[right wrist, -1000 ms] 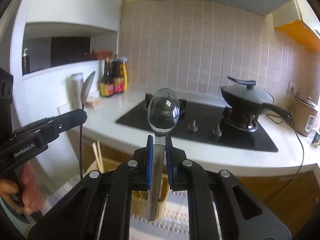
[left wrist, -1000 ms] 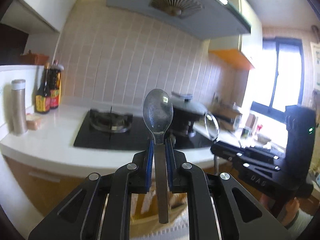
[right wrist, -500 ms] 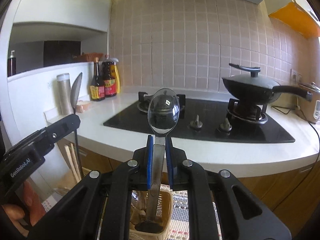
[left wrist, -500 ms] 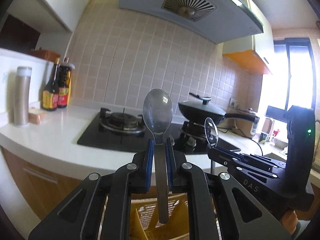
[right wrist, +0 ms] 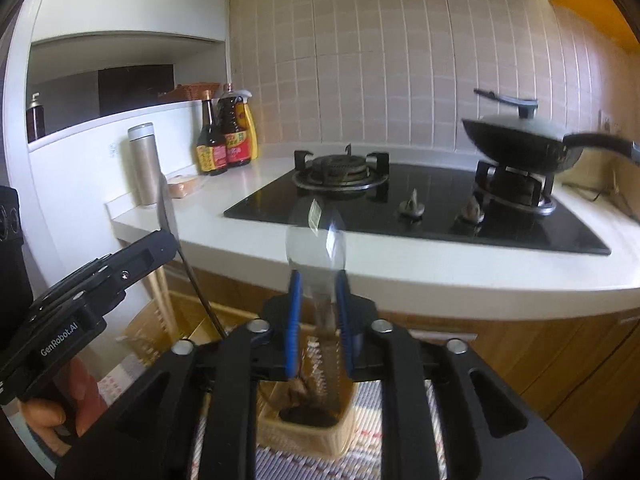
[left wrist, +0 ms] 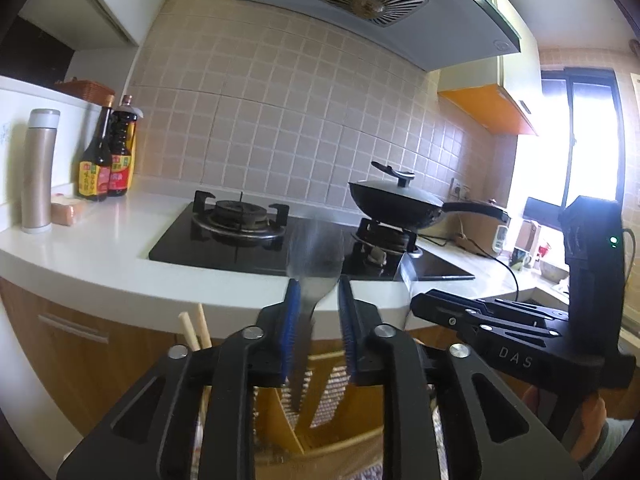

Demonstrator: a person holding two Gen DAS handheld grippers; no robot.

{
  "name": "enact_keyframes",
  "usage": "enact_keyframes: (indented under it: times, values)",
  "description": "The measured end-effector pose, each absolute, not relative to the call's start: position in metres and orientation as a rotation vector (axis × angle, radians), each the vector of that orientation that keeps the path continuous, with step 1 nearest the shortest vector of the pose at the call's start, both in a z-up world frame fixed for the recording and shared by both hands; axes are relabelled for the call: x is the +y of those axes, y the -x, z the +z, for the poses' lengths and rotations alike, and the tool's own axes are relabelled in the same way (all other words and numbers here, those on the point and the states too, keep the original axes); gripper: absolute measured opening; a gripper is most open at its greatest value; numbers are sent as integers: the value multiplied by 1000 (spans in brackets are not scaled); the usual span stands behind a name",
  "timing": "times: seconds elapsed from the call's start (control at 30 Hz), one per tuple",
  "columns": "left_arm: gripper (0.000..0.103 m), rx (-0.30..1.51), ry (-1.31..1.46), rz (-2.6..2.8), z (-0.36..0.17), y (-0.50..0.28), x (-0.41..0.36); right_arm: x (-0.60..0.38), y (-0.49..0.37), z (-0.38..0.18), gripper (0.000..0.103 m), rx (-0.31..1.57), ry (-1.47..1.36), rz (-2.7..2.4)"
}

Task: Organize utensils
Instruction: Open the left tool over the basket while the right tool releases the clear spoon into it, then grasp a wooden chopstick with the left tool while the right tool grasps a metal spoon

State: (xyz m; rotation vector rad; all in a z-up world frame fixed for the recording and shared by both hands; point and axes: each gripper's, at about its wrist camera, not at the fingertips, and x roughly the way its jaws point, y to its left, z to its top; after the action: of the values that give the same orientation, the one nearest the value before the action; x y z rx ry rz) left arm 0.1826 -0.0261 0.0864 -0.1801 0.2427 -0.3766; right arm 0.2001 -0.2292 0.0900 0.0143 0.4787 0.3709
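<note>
Left wrist: tongs (left wrist: 316, 312) parted, spoon (left wrist: 314, 264) blurred

Blurred spoon (left wrist: 314, 264) between parted left hand-held gripper (left wrist: 318, 320) fingers.

The spoon (left wrist: 314, 264) between my left claw's (left wrist: 318, 320) blue pads is a motion smear, so I cannot tell whether either pad touches it. The spoon (right wrist: 316, 240) in my right claw (right wrist: 318, 320) is likewise blurred to a near-transparent streak. My claw bodies hide most of the yellow basket (left wrist: 280, 420) below the table's front edge, and its contents are unreadable.
</note>
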Motion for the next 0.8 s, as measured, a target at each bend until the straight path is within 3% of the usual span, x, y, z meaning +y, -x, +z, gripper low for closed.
enact_keyframes:
  times: [0.03,0.1,0.2,0.57,0.8]
  values:
    - [36,244,182,-377,87,-179,-24,-231,-199,90,31,490,-26,383]
    - [37,243,187,-377,91,-172,-20,-238,-193,92,44,504,-66,398]
    - [41,255,206,-397,97,-160,-12,-246,-183,97,44,515,-98,397]
    - [41,229,232,-468,139,-96,6,-273,-138,124,44,626,-184,386]
    - [41,376,199,-514,133,-71,2,-280,-106,101,44,831,-169,378]
